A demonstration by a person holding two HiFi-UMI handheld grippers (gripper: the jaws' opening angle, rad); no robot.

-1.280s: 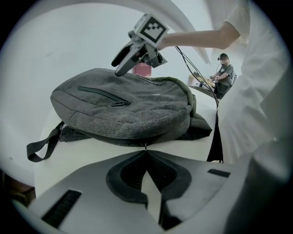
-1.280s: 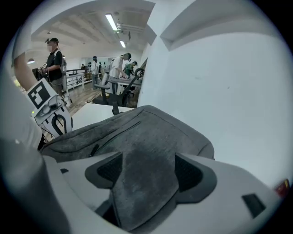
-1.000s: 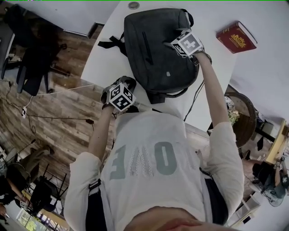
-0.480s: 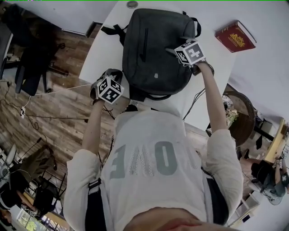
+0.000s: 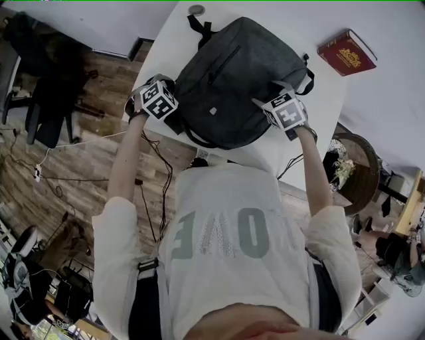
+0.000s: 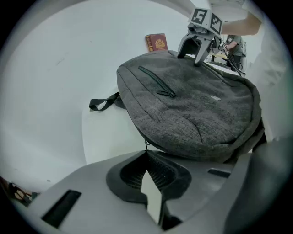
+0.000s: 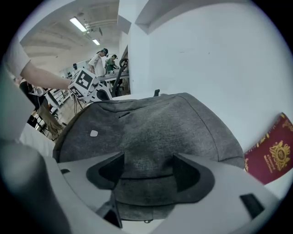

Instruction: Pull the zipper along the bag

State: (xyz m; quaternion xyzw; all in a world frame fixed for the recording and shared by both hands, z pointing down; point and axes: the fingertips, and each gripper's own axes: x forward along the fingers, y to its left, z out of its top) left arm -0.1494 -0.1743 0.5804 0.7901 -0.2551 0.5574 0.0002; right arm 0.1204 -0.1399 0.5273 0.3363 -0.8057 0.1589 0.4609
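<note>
A dark grey bag [image 5: 232,76] lies on the white table [image 5: 169,46], its front pocket zipper [image 6: 157,83] facing up. My left gripper [image 5: 174,114] is at the bag's left edge. In the left gripper view its jaws [image 6: 146,153] are shut, and the small metal ring of the zipper pull [image 6: 146,144] shows right at their tips. My right gripper [image 5: 276,91] is at the bag's near right edge. Its jaws [image 7: 147,171] stand wide and are closing, with the bag's rounded edge [image 7: 146,183] between them. Each gripper shows in the other's view, the right gripper [image 6: 199,43] and the left gripper [image 7: 87,89].
A red book [image 5: 346,53] lies on the table to the right of the bag. A small round disc [image 5: 196,8] sits at the table's far edge. A black strap [image 6: 103,103] trails from the bag. Cables [image 5: 149,143] hang off the near left edge, above wooden floor.
The bag has turned clockwise on the table. My left gripper moved away from me along the bag's left side. My right gripper came back toward me, to the near right edge.
</note>
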